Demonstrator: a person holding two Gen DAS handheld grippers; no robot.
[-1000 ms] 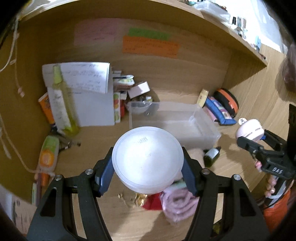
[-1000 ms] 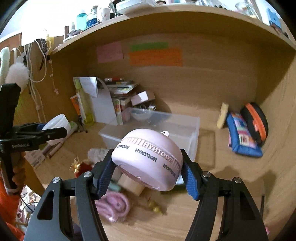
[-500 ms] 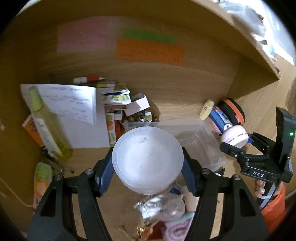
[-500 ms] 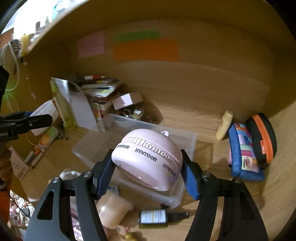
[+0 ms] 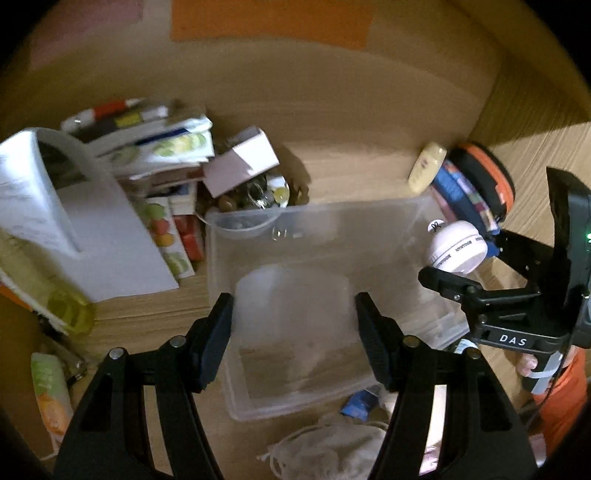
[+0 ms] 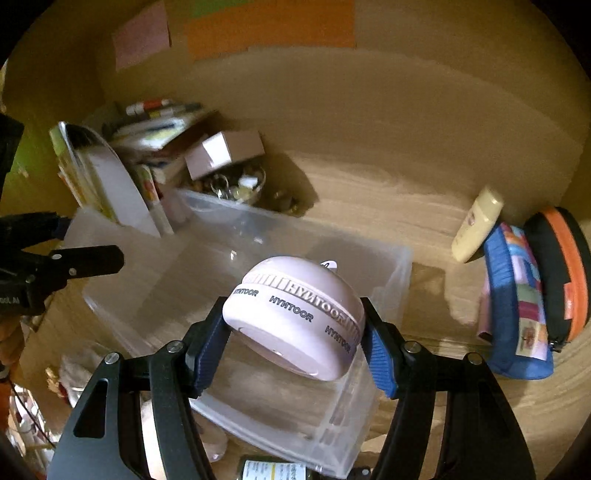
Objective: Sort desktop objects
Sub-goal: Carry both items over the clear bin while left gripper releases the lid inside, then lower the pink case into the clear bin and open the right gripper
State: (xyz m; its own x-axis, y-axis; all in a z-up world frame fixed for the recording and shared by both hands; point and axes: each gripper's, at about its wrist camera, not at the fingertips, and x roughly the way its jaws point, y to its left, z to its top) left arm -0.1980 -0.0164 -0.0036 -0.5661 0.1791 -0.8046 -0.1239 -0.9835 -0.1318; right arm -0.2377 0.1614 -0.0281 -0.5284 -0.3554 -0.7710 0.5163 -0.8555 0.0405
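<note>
Both grippers had swung in from the open desk and down toward the clear bin — a second earlier it lay well ahead of them, and now it filled the middle of both views. The left gripper stayed clamped on a round translucent tub, blurred here, hanging over the bin's near half. The right gripper stayed clamped on a pink case, tilted, over the bin's right part; in the left view the same case showed white, beside the bin's right wall. Neither grip had widened or narrowed.

My reading: carrying was all but over and the drop into the bin came next. The bin looked nearly bare, so there was room for both, though nothing had been let go yet.

Writing that could be read:
- On the case, "HYNTOOR" repeated around the side, printed dark below and raised on the ribbed band above.
- On the right gripper's body in the left view, "DAS".
- The orange note and pink note on the back wall were too blurred to read.
- The small bottle at the bottom edge of the right view had a label, too small to make out.

Behind the bin sat a bowl of trinkets and a stack of books — untouched.
</note>
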